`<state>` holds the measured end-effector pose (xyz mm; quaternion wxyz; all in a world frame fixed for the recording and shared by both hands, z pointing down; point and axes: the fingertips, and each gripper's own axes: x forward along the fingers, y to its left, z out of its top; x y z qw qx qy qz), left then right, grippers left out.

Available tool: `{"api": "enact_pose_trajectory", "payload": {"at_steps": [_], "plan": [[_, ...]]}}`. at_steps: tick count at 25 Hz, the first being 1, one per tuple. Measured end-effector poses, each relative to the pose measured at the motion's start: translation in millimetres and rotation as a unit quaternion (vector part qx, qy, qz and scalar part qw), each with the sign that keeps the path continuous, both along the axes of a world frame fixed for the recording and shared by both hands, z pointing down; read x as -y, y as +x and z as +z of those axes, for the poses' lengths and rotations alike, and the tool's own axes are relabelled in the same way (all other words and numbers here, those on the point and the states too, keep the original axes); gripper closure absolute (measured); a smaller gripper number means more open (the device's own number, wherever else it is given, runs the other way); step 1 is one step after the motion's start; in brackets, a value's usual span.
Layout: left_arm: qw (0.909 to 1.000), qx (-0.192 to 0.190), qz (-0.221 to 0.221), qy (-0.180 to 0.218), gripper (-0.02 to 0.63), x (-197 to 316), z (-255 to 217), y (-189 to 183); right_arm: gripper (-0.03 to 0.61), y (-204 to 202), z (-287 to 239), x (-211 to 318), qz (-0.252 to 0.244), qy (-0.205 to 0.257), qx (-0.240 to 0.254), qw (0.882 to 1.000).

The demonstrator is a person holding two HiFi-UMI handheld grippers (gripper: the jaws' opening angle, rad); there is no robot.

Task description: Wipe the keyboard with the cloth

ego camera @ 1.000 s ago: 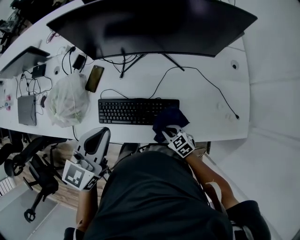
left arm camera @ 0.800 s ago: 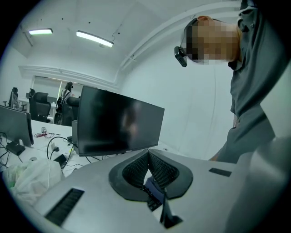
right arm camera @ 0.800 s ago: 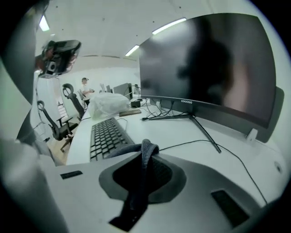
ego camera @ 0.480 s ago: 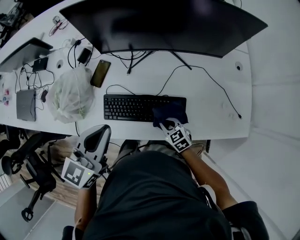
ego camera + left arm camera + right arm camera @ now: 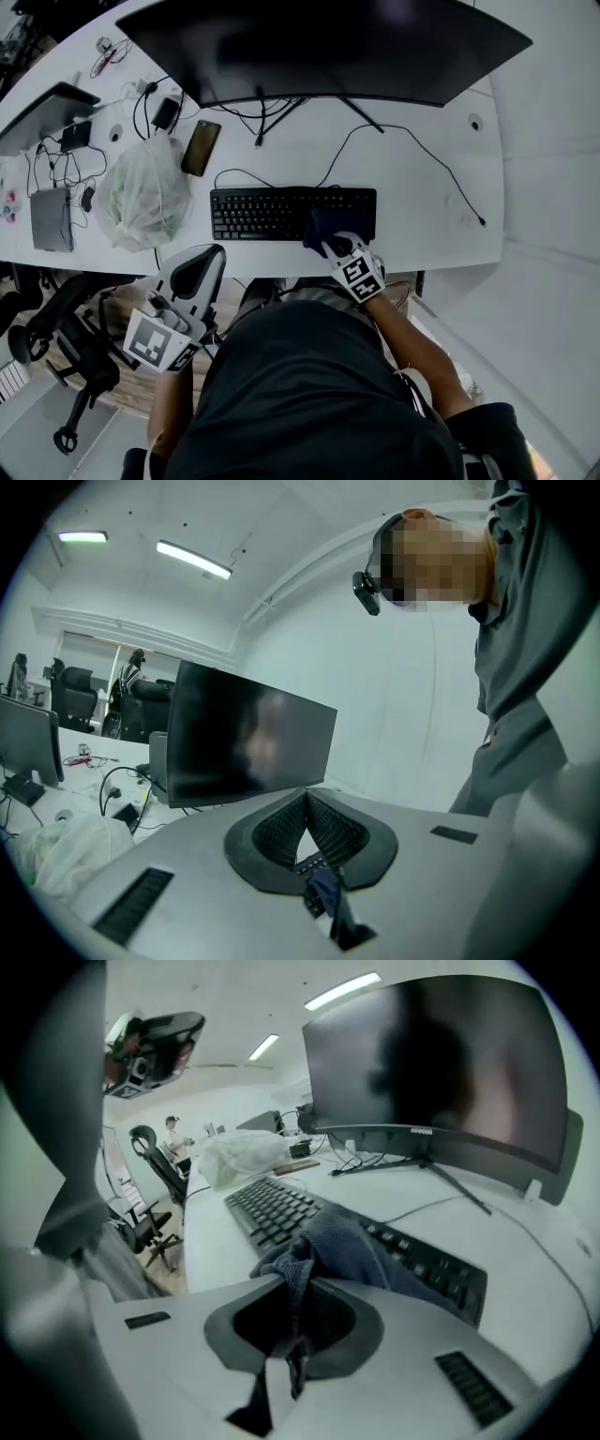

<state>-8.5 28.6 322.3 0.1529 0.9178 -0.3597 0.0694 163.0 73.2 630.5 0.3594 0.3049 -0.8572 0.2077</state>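
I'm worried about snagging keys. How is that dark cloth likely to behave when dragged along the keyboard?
Probably floppy: the cloth drapes and bunches where the right gripper pinches it. It looks light, so it would likely slide over the keyboard without shifting it. Its loose folds might catch on key edges, though.
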Motion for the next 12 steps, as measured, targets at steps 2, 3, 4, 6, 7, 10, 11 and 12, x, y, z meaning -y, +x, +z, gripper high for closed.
{"api": "enact_pose_trajectory", "payload": {"at_steps": [2,3,4,6,7,10,11,12], "plan": [[1.0,-0.001,0.0,-0.002,0.607,1.9,2.0,-5.8,0.549,-4.1,-0.4,-15.6,0.0,-0.013,0.004,1.0],[1.0,0.001,0.002,-0.003,0.607,2.9,3.3,-7.7,0.549,-3.5,-5.5,-3.0,0.004,0.0,0.003,1.0],[1.0,0.003,0.006,-0.004,0.607,4.0,4.4,-8.1,0.549,-0.9,-13.8,19.6,0.013,0.024,0.001,1.0],[0.9999,0.005,0.015,-0.005,0.607,6.3,4.2,-4.9,0.549,8.7,-30.2,74.5,0.037,0.075,-0.008,0.996],[0.9998,0.005,0.02,-0.003,0.607,7.7,2.2,-1.7,0.548,15.0,-32.3,97.3,0.049,0.084,-0.016,0.995],[0.9995,0.007,0.03,0.009,0.607,10.3,-6.3,6.6,0.549,25.0,-16.8,107.9,0.078,0.049,-0.022,0.996],[0.9994,0.01,0.03,0.012,0.607,9.6,-7.9,6.5,0.549,20.5,-12.8,89.1,0.076,0.04,-0.014,0.996],[0.9993,0.015,0.03,0.014,0.607,8.6,-8.1,4.5,0.549,13.5,-10.1,62.8,0.064,0.035,-0.008,0.997]]}}
